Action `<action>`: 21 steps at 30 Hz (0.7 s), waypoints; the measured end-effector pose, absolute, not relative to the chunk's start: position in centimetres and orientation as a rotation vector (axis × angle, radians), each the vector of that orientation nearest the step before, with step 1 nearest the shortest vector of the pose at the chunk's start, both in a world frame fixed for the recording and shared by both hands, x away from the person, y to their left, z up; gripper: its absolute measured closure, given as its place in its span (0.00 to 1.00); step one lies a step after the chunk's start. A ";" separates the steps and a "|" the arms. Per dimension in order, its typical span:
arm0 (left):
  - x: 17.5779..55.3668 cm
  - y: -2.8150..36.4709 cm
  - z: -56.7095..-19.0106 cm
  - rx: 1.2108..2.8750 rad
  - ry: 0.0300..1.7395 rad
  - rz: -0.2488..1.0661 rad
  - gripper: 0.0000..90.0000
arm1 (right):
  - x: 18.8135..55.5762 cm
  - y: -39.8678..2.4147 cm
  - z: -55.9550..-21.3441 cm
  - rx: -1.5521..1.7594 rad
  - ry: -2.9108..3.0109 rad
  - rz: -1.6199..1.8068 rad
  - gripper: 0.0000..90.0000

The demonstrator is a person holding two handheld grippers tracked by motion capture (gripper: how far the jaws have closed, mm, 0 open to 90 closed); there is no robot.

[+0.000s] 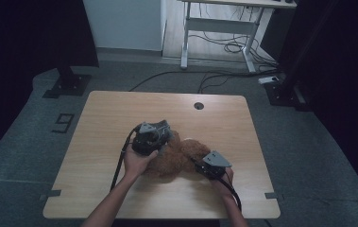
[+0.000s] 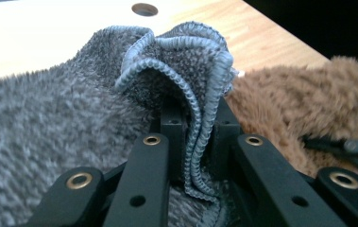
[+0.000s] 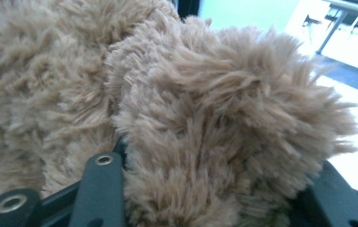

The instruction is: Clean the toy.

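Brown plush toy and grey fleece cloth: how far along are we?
Done: both grips are made. The left gripper is shut on the stitched edge of the grey fleece cloth; the right gripper clamps a tuft of the brown plush toy. In hand: cloth beside the toy. Left: probably separating or arranging them.

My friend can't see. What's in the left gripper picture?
The hand-held gripper pinches a bunched fold of fuzzy grey cloth with stitched blue-grey edging. A furry brown plush toy lies beside it on the light wooden table.
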State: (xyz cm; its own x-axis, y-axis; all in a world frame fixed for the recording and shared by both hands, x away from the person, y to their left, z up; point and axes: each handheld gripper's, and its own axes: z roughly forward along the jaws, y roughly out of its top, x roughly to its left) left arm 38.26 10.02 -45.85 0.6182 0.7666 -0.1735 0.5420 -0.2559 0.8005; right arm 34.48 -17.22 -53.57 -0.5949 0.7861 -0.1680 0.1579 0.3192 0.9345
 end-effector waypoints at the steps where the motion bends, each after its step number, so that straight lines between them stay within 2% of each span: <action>1: 37.9 10.1 -46.0 1.936 1.030 0.309 0.89 | 34.4 -17.4 -53.5 0.840 1.968 1.309 0.52; 9: 34.4 10.6 -46.8 1.921 0.953 0.296 0.90 | 32.9 -19.5 -52.2 0.892 2.036 1.462 0.20; 18: 31.0 11.6 -48.2 1.848 0.915 0.276 0.90 | 32.4 -20.9 -49.9 0.935 2.048 1.567 0.13; 21: 30.0 11.7 -48.5 1.841 0.896 0.269 0.90 | 33.2 -20.1 -50.3 0.933 2.151 1.530 0.07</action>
State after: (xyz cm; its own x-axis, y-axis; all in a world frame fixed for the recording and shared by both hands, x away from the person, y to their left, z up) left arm 29.95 11.71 -48.50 0.6973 0.6852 -0.2107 0.4558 -0.1970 0.8680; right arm 33.16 -20.09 -50.26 -0.7268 0.6801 0.0962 0.3141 0.2044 0.9271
